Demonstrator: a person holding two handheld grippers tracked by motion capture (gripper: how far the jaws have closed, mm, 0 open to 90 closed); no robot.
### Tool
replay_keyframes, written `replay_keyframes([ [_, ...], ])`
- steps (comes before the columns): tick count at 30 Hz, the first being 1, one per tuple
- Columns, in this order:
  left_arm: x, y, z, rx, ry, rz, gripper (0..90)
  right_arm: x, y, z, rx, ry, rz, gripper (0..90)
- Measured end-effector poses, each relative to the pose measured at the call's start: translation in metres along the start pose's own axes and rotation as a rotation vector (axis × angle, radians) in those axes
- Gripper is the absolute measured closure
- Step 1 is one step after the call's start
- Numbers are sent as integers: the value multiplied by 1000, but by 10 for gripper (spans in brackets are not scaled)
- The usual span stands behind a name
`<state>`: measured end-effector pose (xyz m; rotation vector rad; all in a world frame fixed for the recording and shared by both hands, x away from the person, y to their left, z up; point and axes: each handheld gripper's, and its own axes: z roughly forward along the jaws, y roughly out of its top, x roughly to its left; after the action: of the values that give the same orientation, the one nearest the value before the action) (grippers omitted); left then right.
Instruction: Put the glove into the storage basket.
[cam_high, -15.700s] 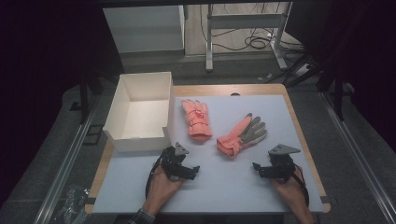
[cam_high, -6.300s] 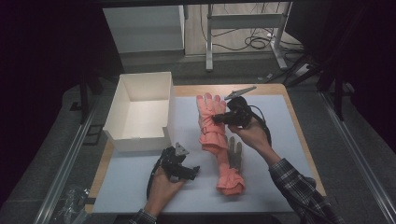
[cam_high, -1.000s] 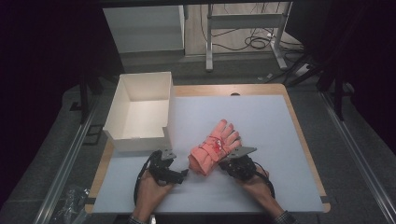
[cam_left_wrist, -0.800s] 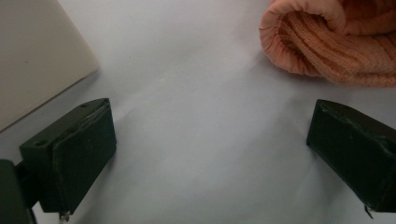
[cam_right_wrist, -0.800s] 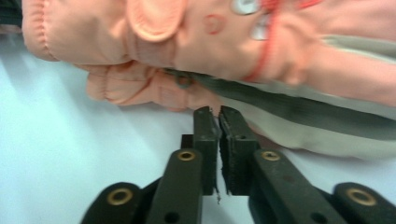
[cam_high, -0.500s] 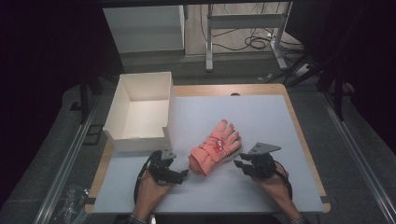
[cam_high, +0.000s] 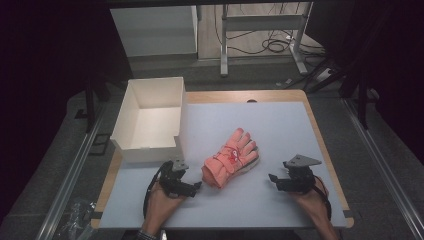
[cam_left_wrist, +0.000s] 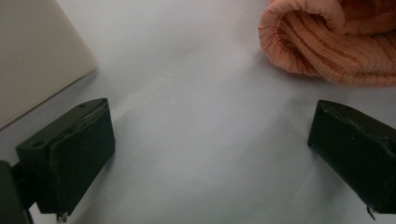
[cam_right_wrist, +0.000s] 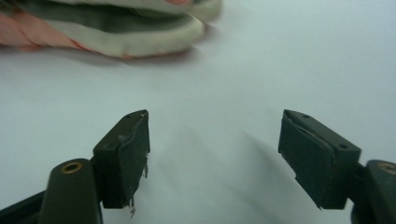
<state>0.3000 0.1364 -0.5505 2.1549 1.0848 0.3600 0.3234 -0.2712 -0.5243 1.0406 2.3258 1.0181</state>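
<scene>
Both grippers, left (cam_high: 192, 186) and right (cam_high: 273, 178), rest spread and empty near the table's front edge; the stacked gloves (cam_high: 231, 158) could slide apart if nudged

Stacked pink gloves (cam_high: 230, 157) lie mid-table, cuffs toward the person.

gloves (cam_left_wrist: 336, 42): cut off at left gripper view's top edge | lower glove (cam_high: 245, 167): mostly covered

Gloves: one stacked pink pair (cam_high: 231, 159) lay at the middle of the surface (cam_high: 280, 125).
Boxes: one white box (cam_high: 150, 120), at ten o'clock.
Claws: two, left claw (cam_high: 196, 186) at seven o'clock, right claw (cam_high: 272, 178) at five o'clock.
</scene>
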Motion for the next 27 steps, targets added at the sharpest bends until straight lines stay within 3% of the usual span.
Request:
replay_keyframes([
  [7, 0, 0, 0, 0, -1, 2, 5, -5, -4, 4, 39, -21, 11, 209],
  [10, 0, 0, 0, 0, -2, 3, 6, -8, -5, 5, 40, -13, 31, 196],
  [15, 1, 1, -2, 16, -14, 18, 9, -7, -5, 5, 38, -17, 26, 195],
  [21, -1, 8, -11, 38, -82, 20, 6, -7, -6, 5, 36, -20, 26, 193],
  [27, -6, 22, -24, 48, -132, 52, 0, -7, -6, 5, 36, -22, 26, 191],
])
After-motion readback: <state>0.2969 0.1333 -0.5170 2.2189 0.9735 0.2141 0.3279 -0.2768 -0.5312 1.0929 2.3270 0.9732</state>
